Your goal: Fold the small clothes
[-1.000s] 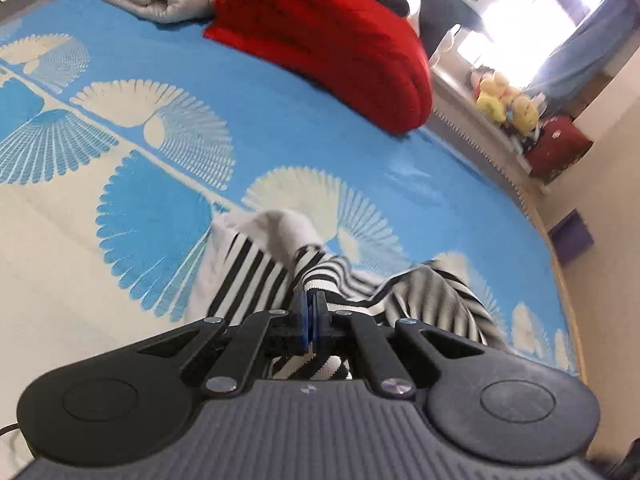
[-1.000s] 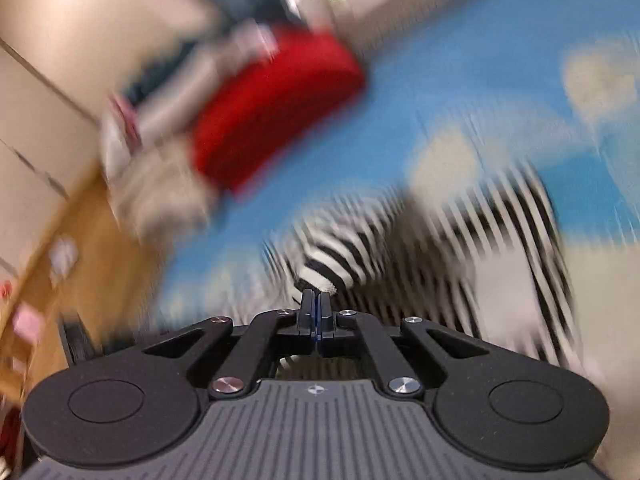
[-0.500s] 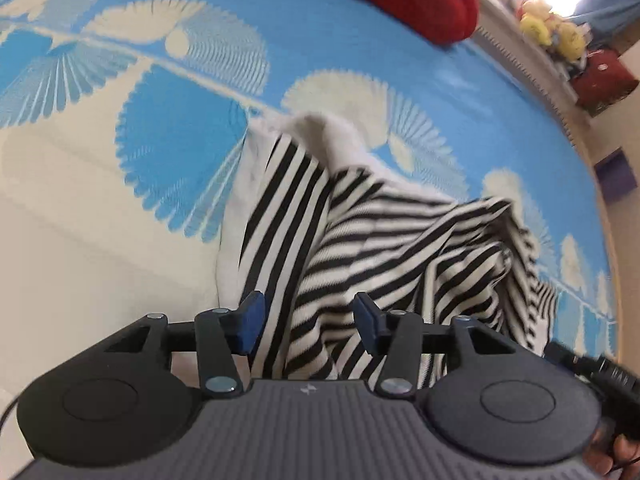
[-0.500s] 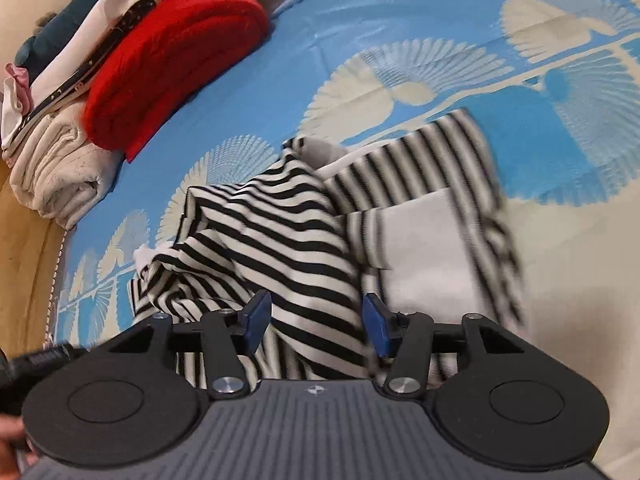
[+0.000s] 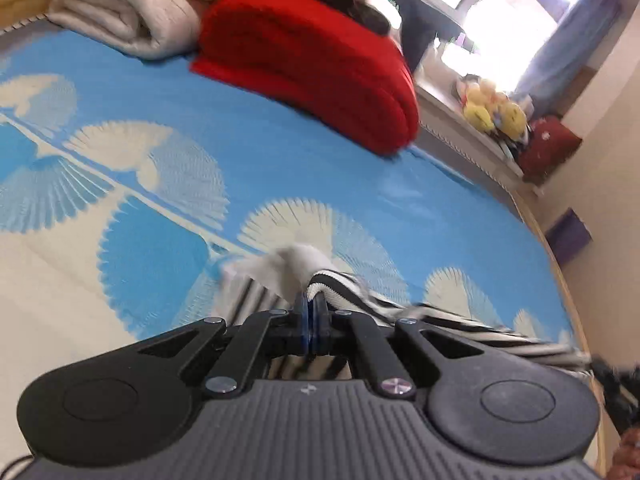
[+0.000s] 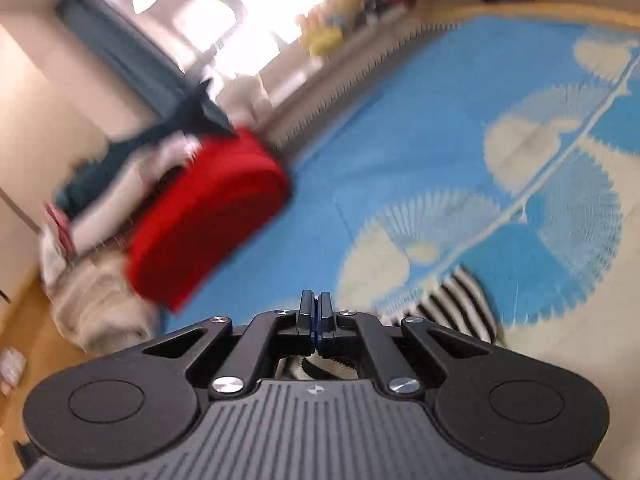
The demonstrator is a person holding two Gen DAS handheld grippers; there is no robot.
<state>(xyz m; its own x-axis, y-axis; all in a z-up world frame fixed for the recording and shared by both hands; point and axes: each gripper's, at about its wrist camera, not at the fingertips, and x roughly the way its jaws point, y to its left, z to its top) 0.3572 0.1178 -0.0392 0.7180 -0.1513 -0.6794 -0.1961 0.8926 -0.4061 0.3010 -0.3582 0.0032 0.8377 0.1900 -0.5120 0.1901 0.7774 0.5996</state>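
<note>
- At 6 o'clock of the left wrist view, the left gripper has its fingers closed on a bunched edge of the striped garment, held just above the blue patterned bed.
- At 6 o'clock of the right wrist view, the right gripper has its fingers pressed together; striped fabric shows just behind them, so it probably grips the same garment.
- Risk: each pinch takes only a small edge, so a quick swing (the right view is blurred) could pull the cloth free or twist the fold line.
- Risk: uneven tension between the two grips could leave a skewed fold.
- Garment: black-and-white stripes with a plain white part at 12 o'clock of the left fingers; it trails toward 4 o'clock, soft and rumpled.
</note>
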